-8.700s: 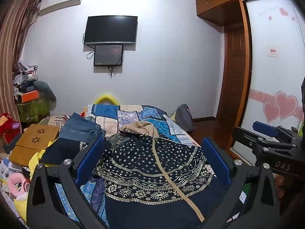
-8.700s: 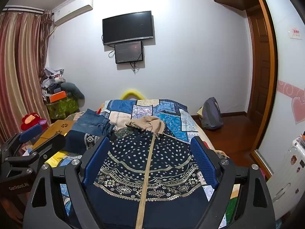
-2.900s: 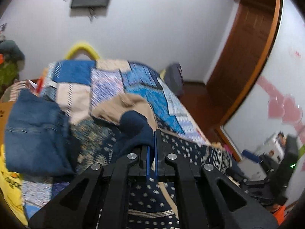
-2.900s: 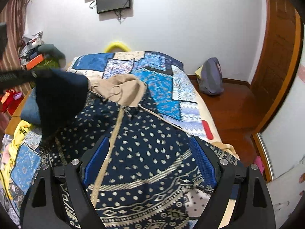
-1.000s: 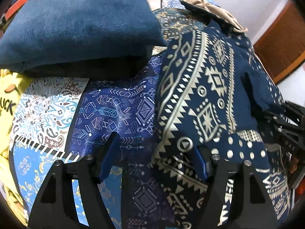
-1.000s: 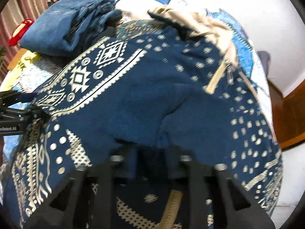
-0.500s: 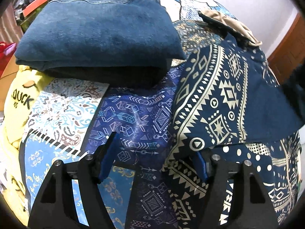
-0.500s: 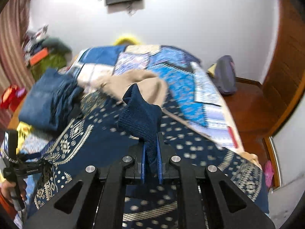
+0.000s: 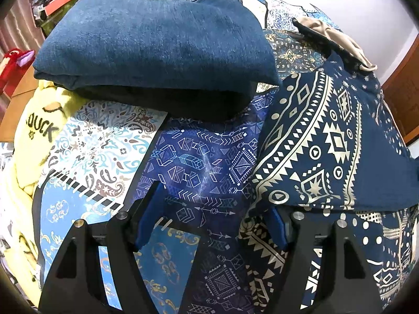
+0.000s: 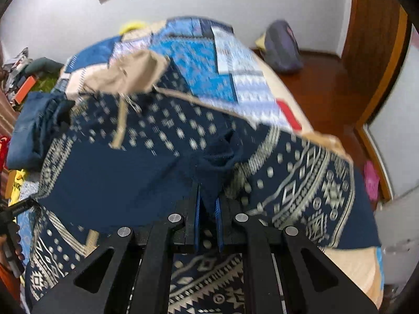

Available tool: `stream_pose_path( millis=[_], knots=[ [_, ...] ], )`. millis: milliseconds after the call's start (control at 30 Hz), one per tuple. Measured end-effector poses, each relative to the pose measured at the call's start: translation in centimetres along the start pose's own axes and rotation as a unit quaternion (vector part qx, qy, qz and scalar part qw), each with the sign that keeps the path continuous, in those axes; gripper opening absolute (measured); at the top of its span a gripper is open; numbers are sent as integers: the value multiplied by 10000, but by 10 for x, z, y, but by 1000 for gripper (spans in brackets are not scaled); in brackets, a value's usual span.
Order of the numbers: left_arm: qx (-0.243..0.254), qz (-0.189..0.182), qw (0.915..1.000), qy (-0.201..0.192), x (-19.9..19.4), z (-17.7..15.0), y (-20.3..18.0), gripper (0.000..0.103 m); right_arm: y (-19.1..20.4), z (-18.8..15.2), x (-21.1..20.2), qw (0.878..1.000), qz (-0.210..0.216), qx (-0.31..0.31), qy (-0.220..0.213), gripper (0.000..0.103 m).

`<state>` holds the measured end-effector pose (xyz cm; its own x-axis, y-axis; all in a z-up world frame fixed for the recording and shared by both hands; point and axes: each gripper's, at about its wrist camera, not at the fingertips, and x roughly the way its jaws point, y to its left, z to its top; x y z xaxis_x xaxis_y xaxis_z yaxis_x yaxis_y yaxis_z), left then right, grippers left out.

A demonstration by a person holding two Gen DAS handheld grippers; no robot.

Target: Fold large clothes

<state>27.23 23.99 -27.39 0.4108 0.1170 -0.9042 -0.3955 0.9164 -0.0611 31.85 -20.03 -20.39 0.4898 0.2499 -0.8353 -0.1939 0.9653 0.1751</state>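
1. Jacket (image 10: 125, 172) — a large dark blue one with pale dots, patterned bands, a tan zip strip and a tan hood (image 10: 131, 73) — lies spread over the patchwork quilt (image 10: 217, 60) on the bed.
2. Right gripper (image 10: 208, 209) is clamped on a bunched fold of the jacket's plain dark blue cloth; the two blue pads stand close together with the cloth rising up between them.
3. That view is blurred, so the exact part of the jacket being held cannot be made out.
4. Left gripper (image 9: 212, 209) has its fingers spread wide and holds nothing — the left blue pad (image 9: 148, 217) is over bare quilt, while the right one is at the edge of the jacket's patterned flap (image 9: 327, 146), partly under it.
5. Whether that pad touches the flap cannot be told.
6. Folded jeans (image 9: 157, 34) sit on the quilt just beyond the left gripper, resting on a darker folded layer, beside the jacket's flap.
7. Yellow cloth (image 9: 39, 130) with black lettering lies at the quilt's left edge.
8. On the wooden floor (image 10: 322, 78) past the bed's far right corner, a grey bag (image 10: 282, 47) leans by the wall.
9. At the right view's lower left edge, a hand (image 10: 10, 246) grips a black handle.
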Motion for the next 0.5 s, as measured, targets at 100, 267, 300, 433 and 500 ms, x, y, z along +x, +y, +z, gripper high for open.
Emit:
stream_pose_path(
  millis=[100,267,300,433,500],
  knots=[
    [8,5,10000,30,2,0,-1,73,-7,-8,7,9997,-10,103,215,10],
    [133,-10,9999,105,1,1,-5,73,-15,-20,12,9978,109,107,638,14],
    [173,-14,9998,125,-1,-1,-5,72,-16,-21,12,9972,131,95,727,15],
    [420,-68,9989,172,-15,-7,-9,72,-17,-24,3,9958,63,-31,910,16],
    [630,-84,9979,116,-29,-10,-14,72,-16,-24,-7,9958,-59,-197,889,17]
  ],
)
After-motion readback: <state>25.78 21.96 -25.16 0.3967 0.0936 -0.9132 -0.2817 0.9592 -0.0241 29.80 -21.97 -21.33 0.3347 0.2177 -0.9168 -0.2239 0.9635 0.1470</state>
